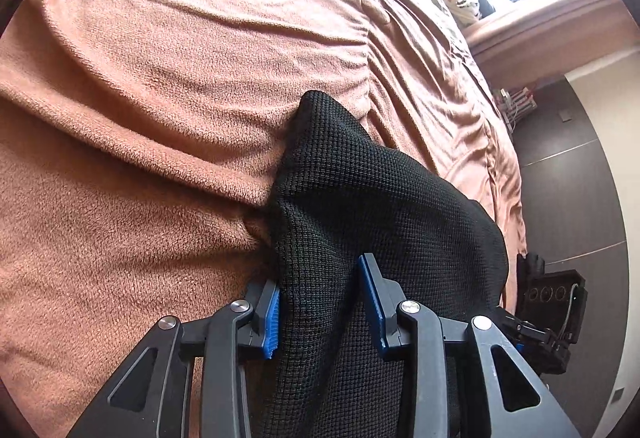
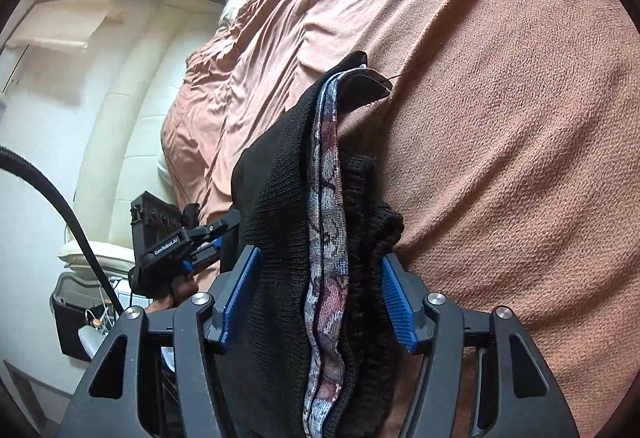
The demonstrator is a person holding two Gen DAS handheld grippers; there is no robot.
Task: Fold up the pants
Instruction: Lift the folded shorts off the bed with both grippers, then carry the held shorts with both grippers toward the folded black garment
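Pink fleece blanket (image 1: 160, 117) covers bed, fills both views.

Black knit pants (image 1: 360, 205) bunched between both tools, draped over blanket; long axis runs from frame bottom up to centre in each view.

Left gripper (image 1: 324, 298): blue pads pinch single black layer, bottom centre.

Right gripper (image 2: 320, 278): jaws clamp thick bundle, patterned lining (image 2: 326, 197) showing, bottom centre.

Left tool sits lower left in right view, just beside bundle; grips close together, so next fold likely needs spreading apart.

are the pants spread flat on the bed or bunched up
Bunched up: the black pants hang in thick gathered layers, patterned lining showing, between both grippers' jaws above the pink blanket.
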